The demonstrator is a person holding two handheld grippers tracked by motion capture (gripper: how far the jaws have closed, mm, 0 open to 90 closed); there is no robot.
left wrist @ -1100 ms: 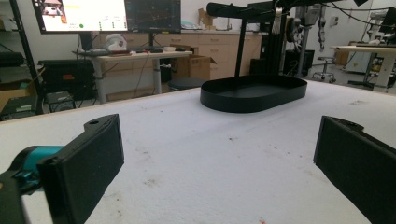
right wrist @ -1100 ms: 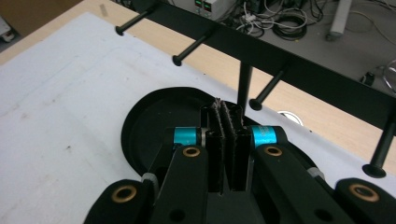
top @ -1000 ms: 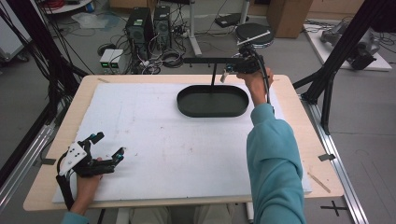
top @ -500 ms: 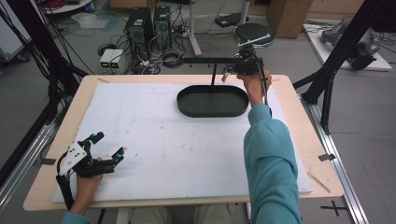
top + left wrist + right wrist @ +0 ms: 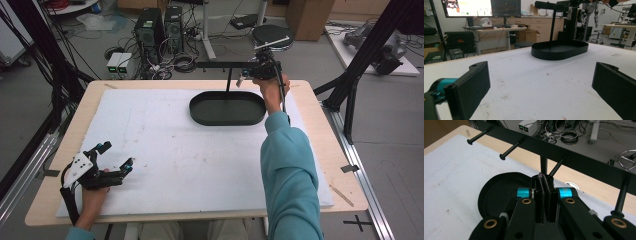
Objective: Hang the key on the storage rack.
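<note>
The wooden counter (image 5: 320,150) carries a white foam sheet (image 5: 175,150). Below the clenched, empty right gripper (image 5: 545,182) lies a black oval metal tray (image 5: 227,108), just short of the black peg rack (image 5: 554,150). The left gripper (image 5: 114,156) rests released, well apart. Judging by this, nothing is picked yet; next, approach a peg.

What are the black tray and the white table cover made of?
Tray: probably painted metal or hard plastic; thin rigid wall, even matte black, no glare. Cover: likely foam board; grainy, matte white surface, speckled with small stains.
</note>
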